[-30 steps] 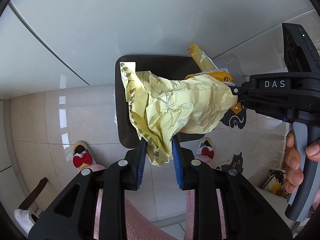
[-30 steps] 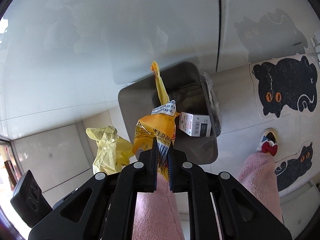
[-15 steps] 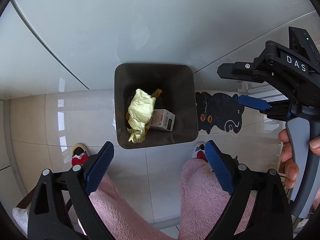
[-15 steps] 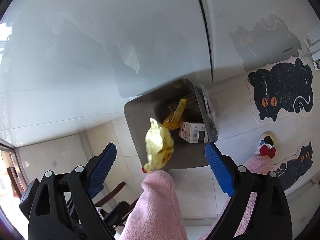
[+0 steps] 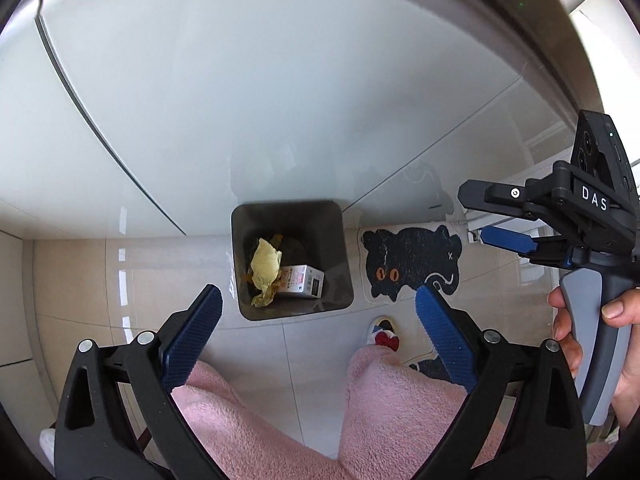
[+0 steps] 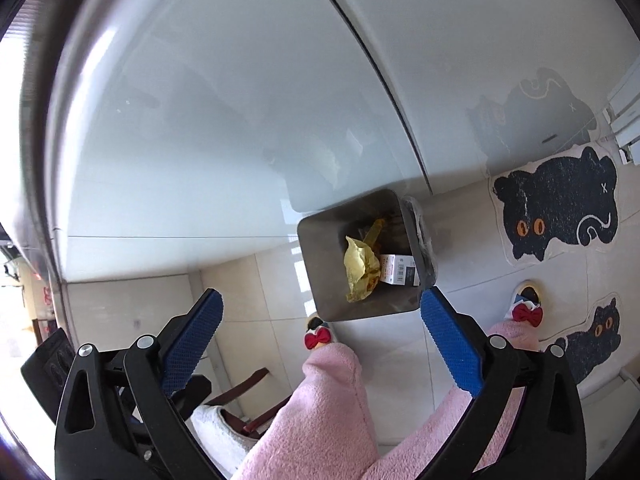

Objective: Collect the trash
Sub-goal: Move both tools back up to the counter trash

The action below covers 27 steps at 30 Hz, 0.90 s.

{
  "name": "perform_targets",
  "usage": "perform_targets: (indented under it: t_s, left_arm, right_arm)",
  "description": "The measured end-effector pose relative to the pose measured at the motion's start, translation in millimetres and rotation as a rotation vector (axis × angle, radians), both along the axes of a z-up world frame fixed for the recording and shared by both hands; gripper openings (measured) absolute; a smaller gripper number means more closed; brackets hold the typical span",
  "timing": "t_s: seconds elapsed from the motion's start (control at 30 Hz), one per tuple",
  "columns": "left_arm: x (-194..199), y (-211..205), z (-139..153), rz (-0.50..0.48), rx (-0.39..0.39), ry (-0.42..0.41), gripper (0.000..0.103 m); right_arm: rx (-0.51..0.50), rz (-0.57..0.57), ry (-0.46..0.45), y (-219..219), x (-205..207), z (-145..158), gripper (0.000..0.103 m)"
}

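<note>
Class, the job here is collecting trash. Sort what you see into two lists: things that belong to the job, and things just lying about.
Part of the job:
bin
yellow paper
small box
orange wrapper
left gripper, open
right gripper, open

Just lying about:
cat mat
slippers
white shoe

You see bright daylight and shiny glare on the floor tiles past your claws; the picture edges bend round and go dark

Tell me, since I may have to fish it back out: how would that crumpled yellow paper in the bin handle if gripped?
The yellow paper looks thin and creased, so probably light and floppy. It lies loosely on the small box, so it would likely lift freely.
</note>
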<state>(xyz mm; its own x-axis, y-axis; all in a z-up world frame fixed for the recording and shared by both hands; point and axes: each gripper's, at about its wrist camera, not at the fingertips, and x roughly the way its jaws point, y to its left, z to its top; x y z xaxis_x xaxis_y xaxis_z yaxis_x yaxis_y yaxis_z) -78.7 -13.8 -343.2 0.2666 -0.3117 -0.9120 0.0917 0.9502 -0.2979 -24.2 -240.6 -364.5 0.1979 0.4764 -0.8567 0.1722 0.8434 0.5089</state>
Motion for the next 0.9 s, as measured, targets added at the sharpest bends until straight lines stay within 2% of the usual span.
perform_targets:
  t_s: [0.3,0.47,0.63,0.9]
  left_arm:
    - [5.9,11.1,107.1,-0.01,-0.016,-0.226,0.092]
    - [17.6,12.9,146.5,0.006,-0.047,-0.307,0.092]
    - [35.7,5.4,180.5,0.0,-0.069,-0.382,0.092]
    - [69.6,-8.2,191.9,0.003,-0.064,-0.424,0.092]
  right_arm:
    - [-0.061,0.001,-0.229,-19.0,-0.8,109.0,0.099]
    - [-0.057,0.005,-0.367,-20.2,10.7,164.3,0.099]
    - [-0.045,0.009,-0.447,-19.0,33.1,197.1,0.099]
    - [-0.018,0.054,-0.499,-2.8,75.3,220.5,0.099]
